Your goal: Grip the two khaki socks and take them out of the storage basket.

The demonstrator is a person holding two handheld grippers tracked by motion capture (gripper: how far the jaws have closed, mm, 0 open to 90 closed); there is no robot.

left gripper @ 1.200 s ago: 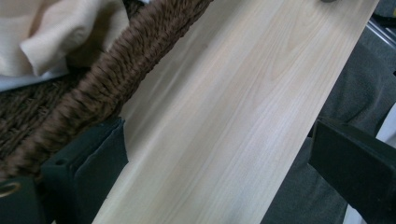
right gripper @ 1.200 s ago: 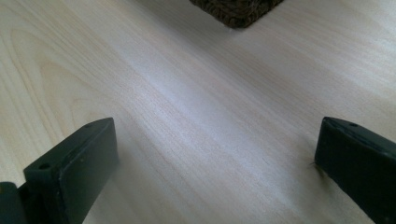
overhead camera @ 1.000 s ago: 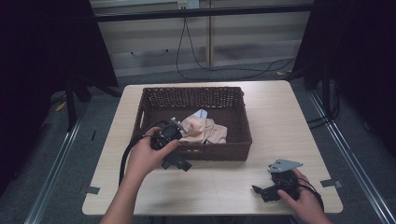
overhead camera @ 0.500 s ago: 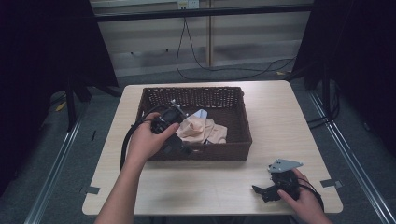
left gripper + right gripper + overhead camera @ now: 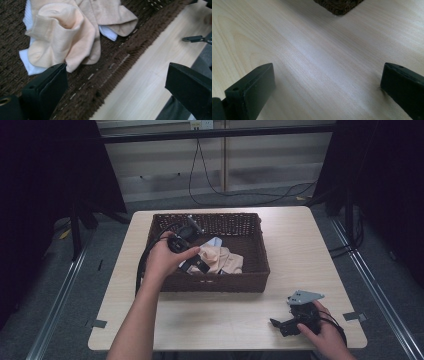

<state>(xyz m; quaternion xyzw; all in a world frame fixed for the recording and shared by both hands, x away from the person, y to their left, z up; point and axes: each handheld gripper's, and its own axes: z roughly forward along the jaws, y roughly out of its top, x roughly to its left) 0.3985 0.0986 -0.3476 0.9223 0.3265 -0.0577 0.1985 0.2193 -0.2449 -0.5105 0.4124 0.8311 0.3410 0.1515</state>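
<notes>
High view – table: a pale wooden table (image 5: 300,240) carries a dark wicker basket (image 5: 250,270) toward its far left.
High view – basket contents: peach cloth (image 5: 222,260) bunched on the basket floor with a bit of white cloth (image 5: 214,241) at its far edge; the left hand covers part of the pile.
High view – left gripper (image 5: 197,266): held by the left hand (image 5: 162,260) over the left half of the basket, jaws pointing down toward the cloth; its black cable loops over the basket's left wall. How far the jaws stand apart is hard to make out here.
High view – right gripper (image 5: 277,324): low on the table near the front right corner, well apart from the basket, in the right hand (image 5: 325,332), which the frame edge cuts off; grey three-cornered plate on top.
Left gripper view – jaws: spread wide, nothing between them; the left jaw sits just beside the peach cloth's lower edge, the right jaw is over the table beyond the basket's rim – touching or not, cannot tell.
Left gripper view – cloth: white cloth peeks from under the peach folds, mostly hidden.
Right gripper view – jaws: spread wide over bare wood, holding nothing; one basket corner is cut off at the top edge.
</notes>
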